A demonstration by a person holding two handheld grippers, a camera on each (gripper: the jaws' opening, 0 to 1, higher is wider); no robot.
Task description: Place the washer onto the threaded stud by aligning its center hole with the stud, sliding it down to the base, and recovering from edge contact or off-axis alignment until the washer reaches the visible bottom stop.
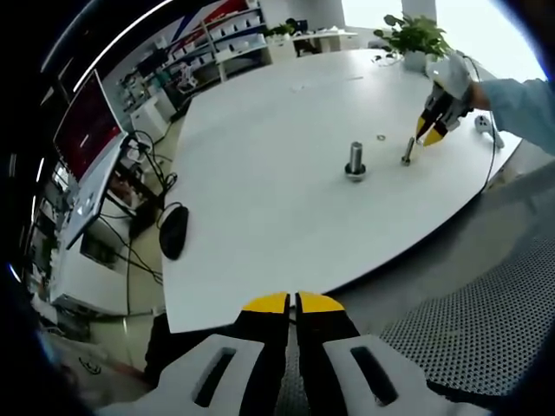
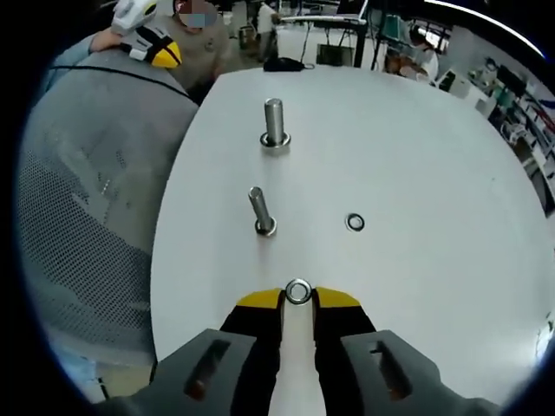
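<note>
The right tongs (image 2: 297, 299) pinch a washer (image 2: 298, 291) at their tips, above the white table (image 2: 416, 156), short of the thin stud (image 2: 261, 211); the left tongs (image 1: 293, 303) are closed on nothing; no readable writing

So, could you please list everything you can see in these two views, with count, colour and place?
Table: one, white, under all the parts.
Studs: two, grey metal, upright on the table; the larger farther from the right gripper, the smaller nearer it.
Washers: two, silver; one held at the right gripper's tips, one lying flat on the table beside the smaller stud.
Mouse: one, black, at the table edge in the left gripper view.
Plant: one, green, at the far end of the table.
Monitor: one, red screen, beside the table.
Left gripper: yellow-tipped, jaws together, off the table.
Right gripper: yellow-tipped, closed on a washer.
</note>
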